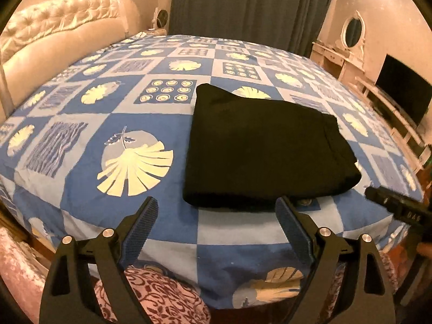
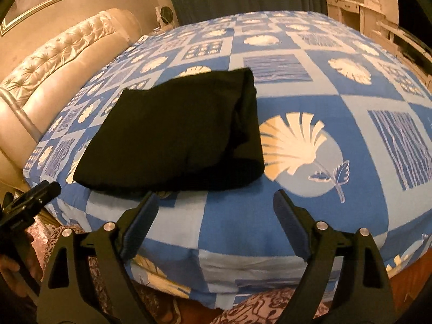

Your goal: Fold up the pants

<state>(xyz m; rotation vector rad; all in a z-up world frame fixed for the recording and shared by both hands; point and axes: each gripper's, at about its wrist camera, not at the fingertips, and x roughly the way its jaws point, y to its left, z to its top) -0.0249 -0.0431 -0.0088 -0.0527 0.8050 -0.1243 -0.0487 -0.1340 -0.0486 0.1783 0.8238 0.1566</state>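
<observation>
The black pants [image 1: 259, 148] lie folded into a compact rectangle on the blue patterned bedspread [image 1: 108, 124], near the bed's front edge. They also show in the right wrist view [image 2: 172, 135]. My left gripper [image 1: 217, 205] is open and empty, hovering just in front of the pants' near edge. My right gripper [image 2: 216, 199] is open and empty, just in front of the pants' near right corner. The right gripper's body shows at the right edge of the left wrist view [image 1: 397, 205]. The left gripper shows at the left edge of the right wrist view [image 2: 29, 199].
A tufted cream headboard [image 1: 62, 27] stands at the left. Dark curtains [image 1: 251, 5] hang behind the bed. A white dresser with an oval mirror [image 1: 351, 32] and a black TV [image 1: 402, 91] stand at the right. Pink patterned fabric [image 1: 162, 297] lies below the bed's front edge.
</observation>
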